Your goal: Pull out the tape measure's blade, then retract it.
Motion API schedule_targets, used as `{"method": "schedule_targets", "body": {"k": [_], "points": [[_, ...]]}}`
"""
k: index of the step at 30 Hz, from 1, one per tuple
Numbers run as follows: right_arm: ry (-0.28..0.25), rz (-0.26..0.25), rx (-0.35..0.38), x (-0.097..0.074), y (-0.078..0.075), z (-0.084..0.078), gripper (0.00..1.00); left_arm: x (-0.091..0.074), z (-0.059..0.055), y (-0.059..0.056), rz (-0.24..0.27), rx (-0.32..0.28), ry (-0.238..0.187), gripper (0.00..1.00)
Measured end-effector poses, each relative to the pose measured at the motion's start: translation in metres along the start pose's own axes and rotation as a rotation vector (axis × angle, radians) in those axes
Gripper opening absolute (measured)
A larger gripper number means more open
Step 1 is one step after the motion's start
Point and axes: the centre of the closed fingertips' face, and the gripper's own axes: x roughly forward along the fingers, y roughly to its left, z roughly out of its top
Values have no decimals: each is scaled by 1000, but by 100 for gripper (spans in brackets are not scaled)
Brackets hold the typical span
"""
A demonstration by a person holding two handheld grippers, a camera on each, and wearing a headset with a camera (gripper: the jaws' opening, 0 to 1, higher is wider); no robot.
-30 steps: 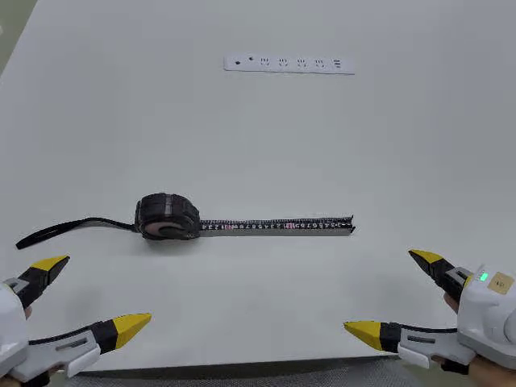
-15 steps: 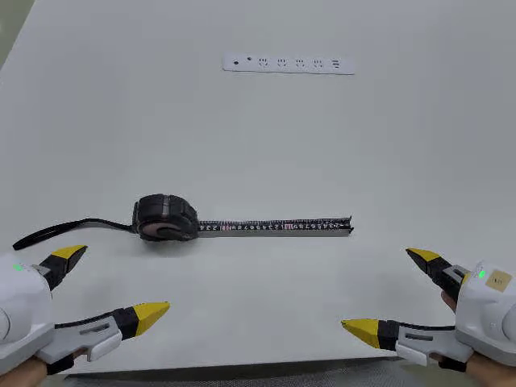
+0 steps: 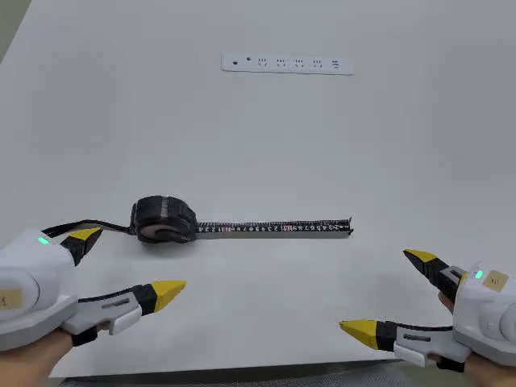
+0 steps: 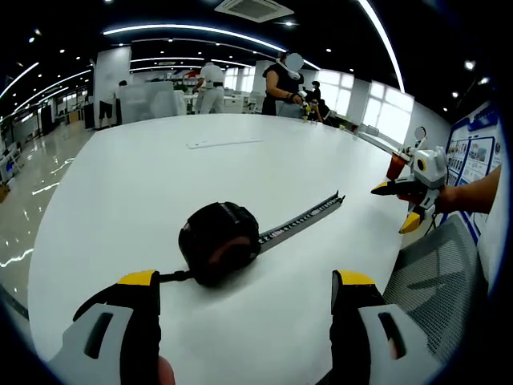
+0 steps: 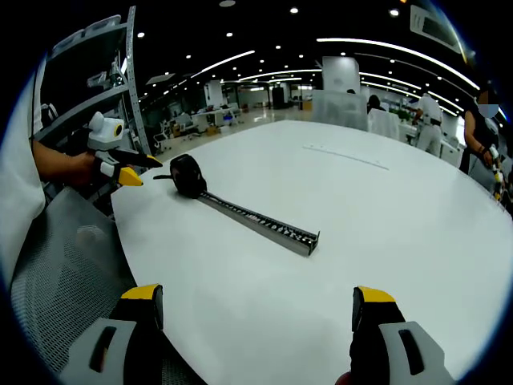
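Observation:
A black tape measure (image 3: 165,219) lies on the white table (image 3: 258,137), its blade (image 3: 274,228) pulled out to the right and lying flat, with a black strap (image 3: 85,226) trailing left. My left gripper (image 3: 129,266) hovers open just in front of the case, nothing between its fingers. In the left gripper view the case (image 4: 220,241) sits a short way ahead between the open jaws. My right gripper (image 3: 391,294) is open near the table's front right, short of the blade's tip (image 5: 309,241).
A white power strip (image 3: 288,64) lies at the far side of the table. The table's front edge (image 3: 242,372) runs just below both grippers. People stand beyond the table in the gripper views.
My left gripper has moved forward and right, closer to the tape measure's case. The right gripper has stayed nearly still. The tape and blade have not moved.

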Motion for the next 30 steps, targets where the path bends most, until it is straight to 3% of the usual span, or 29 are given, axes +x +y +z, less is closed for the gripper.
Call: {"method": "schedule_targets", "body": {"k": [8,11,19,30], "points": [[4,-3,0,0,-2,-2,99,15,-4,-3,-7,-27,17,83],[9,-1,4,-1,-2,-4,99,22,-1,-1,4,-60,10,83],[12,1,8,0,-3,-4,99,38,11,-2,6,-77,-9,82],[11,2,9,2,-5,-4,99,46,8,2,43,-116,-24,82]]}}
